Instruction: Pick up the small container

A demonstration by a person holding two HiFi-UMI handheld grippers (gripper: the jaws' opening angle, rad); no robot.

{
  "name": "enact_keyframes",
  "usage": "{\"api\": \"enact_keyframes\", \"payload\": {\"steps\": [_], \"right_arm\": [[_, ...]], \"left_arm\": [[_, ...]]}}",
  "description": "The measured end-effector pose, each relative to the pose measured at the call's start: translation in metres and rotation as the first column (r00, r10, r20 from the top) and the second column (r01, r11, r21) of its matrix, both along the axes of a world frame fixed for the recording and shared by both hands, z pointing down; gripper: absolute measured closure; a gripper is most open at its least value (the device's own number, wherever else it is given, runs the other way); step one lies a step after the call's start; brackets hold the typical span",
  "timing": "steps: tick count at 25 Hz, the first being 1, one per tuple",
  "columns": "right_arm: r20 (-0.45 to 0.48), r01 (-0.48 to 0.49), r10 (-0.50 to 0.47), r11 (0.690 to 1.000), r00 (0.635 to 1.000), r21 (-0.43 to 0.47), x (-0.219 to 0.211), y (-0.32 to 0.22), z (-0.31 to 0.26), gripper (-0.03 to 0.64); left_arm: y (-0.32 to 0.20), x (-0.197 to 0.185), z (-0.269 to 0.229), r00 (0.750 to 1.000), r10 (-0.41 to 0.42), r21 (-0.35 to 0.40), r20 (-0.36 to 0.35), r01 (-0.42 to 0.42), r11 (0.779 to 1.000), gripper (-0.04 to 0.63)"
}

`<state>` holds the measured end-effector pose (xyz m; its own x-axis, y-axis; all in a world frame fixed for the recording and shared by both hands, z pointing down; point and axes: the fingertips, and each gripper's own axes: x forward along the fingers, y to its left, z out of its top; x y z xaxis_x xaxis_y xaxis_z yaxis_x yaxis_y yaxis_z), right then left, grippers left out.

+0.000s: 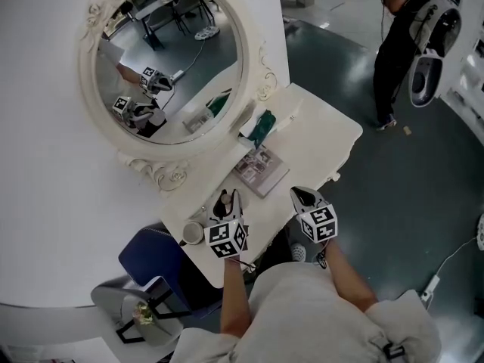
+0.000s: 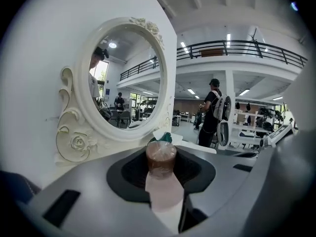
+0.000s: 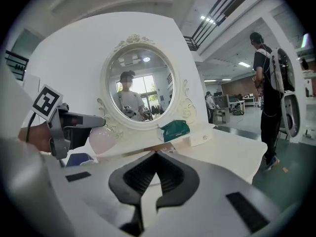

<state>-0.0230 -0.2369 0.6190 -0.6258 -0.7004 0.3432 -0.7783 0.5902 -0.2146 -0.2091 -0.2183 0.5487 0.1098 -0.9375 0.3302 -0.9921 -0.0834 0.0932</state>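
Pink, round-topped small container (image 2: 163, 189) wedged in left gripper (image 1: 224, 201).

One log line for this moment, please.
left gripper: shut on small container | right gripper: shut, empty

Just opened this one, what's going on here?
A person stands at a white dressing table with an oval mirror, a gripper in each hand. The left gripper has its jaws closed on the small container, a pinkish bottle with a brown top, held up off the tabletop. The right gripper hovers beside it with jaws together and nothing in them.
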Motion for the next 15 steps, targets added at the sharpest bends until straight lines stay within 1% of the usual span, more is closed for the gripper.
{"api": "enact_keyframes", "payload": {"steps": [2, 4, 9, 15], "right_arm": [[0.008, -0.004, 0.004, 1.0, 1.0, 0.007, -0.001, -0.001, -0.004, 0.602], [0.021, -0.013, 0.012, 1.0, 1.0, 0.017, -0.002, -0.002, -0.007, 0.603], [0.024, -0.038, 0.037, 0.999, 0.999, 0.032, -0.006, -0.001, -0.006, 0.603], [0.025, -0.013, 0.012, 0.999, 1.0, 0.045, -0.014, 0.002, -0.012, 0.603]], "left_arm": [[0.001, 0.0, -0.004, 1.0, 0.002, 0.005, 0.014, -0.002, 1.0, 0.453], [0.003, 0.0, -0.009, 1.0, 0.001, 0.016, 0.011, -0.001, 1.0, 0.453], [0.008, 0.005, -0.021, 0.999, 0.01, 0.061, -0.036, -0.008, 0.998, 0.453], [0.009, 0.009, -0.021, 0.999, 0.025, 0.06, -0.027, -0.024, 0.998, 0.453]]}}
